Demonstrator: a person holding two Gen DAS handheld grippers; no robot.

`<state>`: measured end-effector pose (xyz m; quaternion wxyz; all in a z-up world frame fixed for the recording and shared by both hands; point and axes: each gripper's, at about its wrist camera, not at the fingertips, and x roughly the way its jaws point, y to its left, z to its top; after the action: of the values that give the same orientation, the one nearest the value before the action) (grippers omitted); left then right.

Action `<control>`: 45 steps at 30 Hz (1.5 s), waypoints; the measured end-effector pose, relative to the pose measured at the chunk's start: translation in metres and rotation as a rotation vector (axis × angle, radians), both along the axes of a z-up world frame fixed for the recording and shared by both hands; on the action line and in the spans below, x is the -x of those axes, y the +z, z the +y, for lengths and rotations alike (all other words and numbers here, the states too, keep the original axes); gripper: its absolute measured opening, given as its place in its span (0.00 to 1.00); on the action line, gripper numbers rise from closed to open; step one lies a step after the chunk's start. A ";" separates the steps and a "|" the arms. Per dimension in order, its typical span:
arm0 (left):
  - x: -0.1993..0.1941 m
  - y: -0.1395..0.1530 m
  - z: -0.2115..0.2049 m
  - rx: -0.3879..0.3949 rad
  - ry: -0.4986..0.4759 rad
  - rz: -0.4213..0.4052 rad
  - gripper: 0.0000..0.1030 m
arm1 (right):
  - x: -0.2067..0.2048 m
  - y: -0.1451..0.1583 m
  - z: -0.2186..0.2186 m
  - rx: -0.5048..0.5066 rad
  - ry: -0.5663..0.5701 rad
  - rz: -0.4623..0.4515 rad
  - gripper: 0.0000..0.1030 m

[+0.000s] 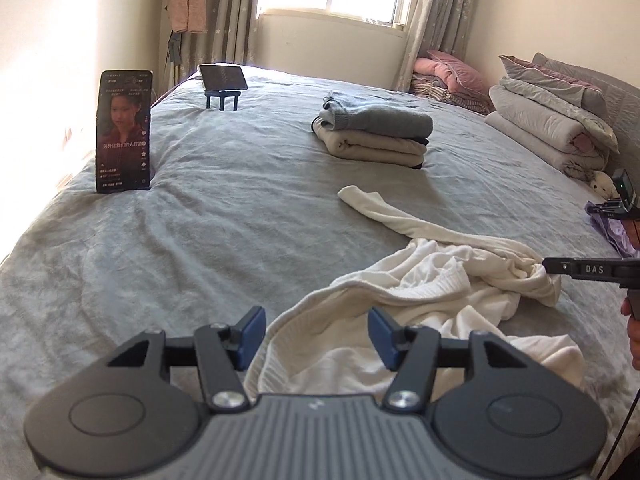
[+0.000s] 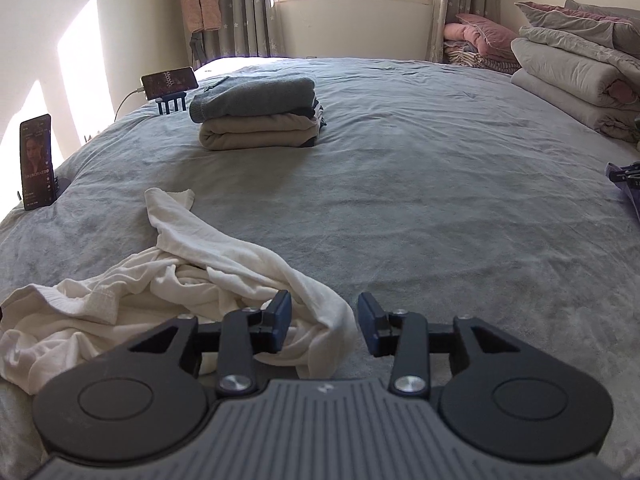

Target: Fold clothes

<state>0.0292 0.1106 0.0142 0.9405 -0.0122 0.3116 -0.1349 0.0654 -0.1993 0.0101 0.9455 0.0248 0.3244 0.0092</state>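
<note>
Risk is judged to lie in the crumpled white garment point(image 1: 420, 304) on the bed point(image 1: 220, 240); if a bunched layer is pinched instead of an edge, a crooked fold is likely; left tongs point(image 1: 316, 334) are spread over the ribbed hem, nothing gripped; right tongs point(image 2: 324, 322) are spread too, cloth lying between, unpinched; farther off, the folded stack point(image 1: 374, 134) is seen.

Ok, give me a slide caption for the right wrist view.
Open right tool over a crumpled white garment on the grey bed, folded clothes stack behind.
</note>
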 end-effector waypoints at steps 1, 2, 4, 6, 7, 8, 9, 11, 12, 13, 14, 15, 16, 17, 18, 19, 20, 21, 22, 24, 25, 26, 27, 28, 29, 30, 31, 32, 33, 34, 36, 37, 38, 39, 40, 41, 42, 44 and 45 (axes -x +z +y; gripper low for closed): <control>0.000 0.001 -0.005 -0.008 -0.017 -0.018 0.60 | 0.001 0.002 0.001 -0.008 0.008 -0.014 0.55; -0.002 0.001 -0.012 -0.017 -0.041 -0.035 0.61 | 0.001 0.004 0.002 -0.015 0.016 -0.028 0.55; -0.006 0.001 -0.027 -0.031 -0.084 -0.052 0.62 | 0.001 0.006 0.008 -0.021 0.047 -0.046 0.55; -0.010 0.000 -0.042 -0.045 -0.127 -0.066 0.62 | -0.002 0.005 0.016 -0.023 0.085 -0.053 0.55; -0.013 -0.001 -0.052 -0.055 -0.153 -0.070 0.62 | -0.003 0.004 0.021 -0.022 0.107 -0.052 0.55; -0.015 -0.002 -0.059 -0.062 -0.172 -0.071 0.61 | -0.005 0.003 0.025 -0.021 0.129 -0.051 0.55; -0.017 -0.004 -0.066 -0.067 -0.189 -0.070 0.61 | -0.006 0.002 0.030 -0.016 0.151 -0.048 0.55; -0.022 -0.009 -0.080 -0.081 -0.222 -0.065 0.61 | -0.009 -0.001 0.038 -0.018 0.199 -0.041 0.55; -0.024 -0.011 -0.087 -0.090 -0.235 -0.060 0.61 | -0.010 -0.003 0.042 -0.026 0.222 -0.036 0.55; -0.026 -0.014 -0.093 -0.099 -0.247 -0.055 0.60 | -0.012 -0.005 0.045 -0.030 0.242 -0.030 0.55; -0.029 -0.017 -0.099 -0.109 -0.255 -0.048 0.58 | -0.014 -0.008 0.047 -0.029 0.256 -0.023 0.55; -0.032 -0.020 -0.102 -0.115 -0.253 -0.041 0.56 | -0.017 -0.010 0.049 -0.022 0.261 -0.015 0.55; -0.034 -0.022 -0.105 -0.120 -0.249 -0.035 0.51 | -0.020 -0.013 0.051 -0.015 0.265 -0.007 0.54; -0.037 -0.025 -0.107 -0.123 -0.241 -0.024 0.43 | -0.023 -0.017 0.051 -0.003 0.263 -0.001 0.52; -0.039 -0.026 -0.106 -0.118 -0.231 -0.010 0.39 | -0.025 -0.020 0.052 0.008 0.261 0.005 0.43; -0.041 -0.027 -0.105 -0.108 -0.219 -0.001 0.31 | -0.027 -0.022 0.051 0.018 0.257 0.011 0.32; -0.043 -0.027 -0.103 -0.097 -0.206 0.006 0.23 | -0.029 -0.024 0.050 0.026 0.252 0.014 0.29; -0.044 -0.026 -0.099 -0.087 -0.188 0.010 0.19 | -0.030 -0.025 0.049 0.029 0.246 0.014 0.21; -0.046 -0.025 -0.096 -0.078 -0.167 0.012 0.11 | -0.030 -0.025 0.047 0.028 0.240 0.014 0.15; -0.047 -0.023 -0.088 -0.058 -0.129 0.015 0.06 | -0.030 -0.023 0.042 0.016 0.224 0.014 0.13; -0.047 -0.022 -0.084 -0.050 -0.108 0.015 0.05 | -0.029 -0.021 0.041 0.017 0.212 0.006 0.12; -0.048 -0.021 -0.080 -0.042 -0.085 0.015 0.05 | -0.028 -0.019 0.039 0.018 0.200 -0.002 0.12; -0.048 -0.020 -0.076 -0.033 -0.062 0.015 0.05 | -0.027 -0.017 0.037 0.019 0.188 -0.010 0.12; -0.048 -0.018 -0.072 -0.025 -0.035 0.012 0.04 | -0.025 -0.015 0.036 0.020 0.175 -0.018 0.11; -0.047 -0.016 -0.067 -0.018 -0.010 0.004 0.04 | -0.024 -0.013 0.034 0.021 0.163 -0.027 0.11; -0.046 -0.014 -0.063 -0.010 0.014 -0.006 0.04 | -0.021 -0.010 0.031 0.021 0.144 -0.042 0.11; -0.045 -0.012 -0.059 -0.003 0.037 -0.016 0.03 | -0.019 -0.006 0.028 0.021 0.125 -0.057 0.11; -0.043 -0.009 -0.054 0.009 0.062 -0.028 0.03 | -0.016 -0.003 0.024 0.022 0.106 -0.072 0.11; -0.042 -0.006 -0.049 0.025 0.086 -0.041 0.03 | -0.012 0.001 0.021 0.025 0.089 -0.090 0.11; -0.041 -0.002 -0.043 0.041 0.110 -0.054 0.03 | -0.009 0.005 0.018 0.023 0.076 -0.106 0.10; -0.041 0.002 -0.036 0.065 0.138 -0.070 0.02 | -0.002 0.011 0.013 0.017 0.059 -0.137 0.10; -0.041 0.004 -0.033 0.075 0.150 -0.078 0.02 | 0.000 0.014 0.011 0.015 0.054 -0.151 0.10; -0.041 0.006 -0.030 0.085 0.162 -0.086 0.02 | 0.003 0.016 0.010 0.014 0.048 -0.167 0.09; -0.042 0.009 -0.030 0.083 0.175 -0.101 0.03 | 0.004 0.019 0.010 0.022 0.044 -0.187 0.09; -0.043 0.012 -0.031 0.081 0.185 -0.117 0.02 | 0.006 0.022 0.011 0.030 0.040 -0.208 0.09; -0.043 0.014 -0.032 0.079 0.195 -0.134 0.02 | 0.008 0.024 0.014 0.040 0.040 -0.235 0.09; -0.044 0.017 -0.033 0.078 0.204 -0.151 0.02 | 0.010 0.027 0.016 0.047 0.046 -0.262 0.09; -0.044 0.021 -0.036 0.058 0.228 -0.192 0.02 | 0.011 0.030 0.022 0.056 0.060 -0.307 0.09; -0.045 0.022 -0.038 0.045 0.242 -0.210 0.02 | 0.010 0.030 0.026 0.061 0.067 -0.314 0.09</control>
<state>0.0740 0.0725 0.0361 0.9767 -0.0565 0.2049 -0.0279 0.0556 -0.1737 0.0397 0.9841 -0.0162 0.1733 0.0344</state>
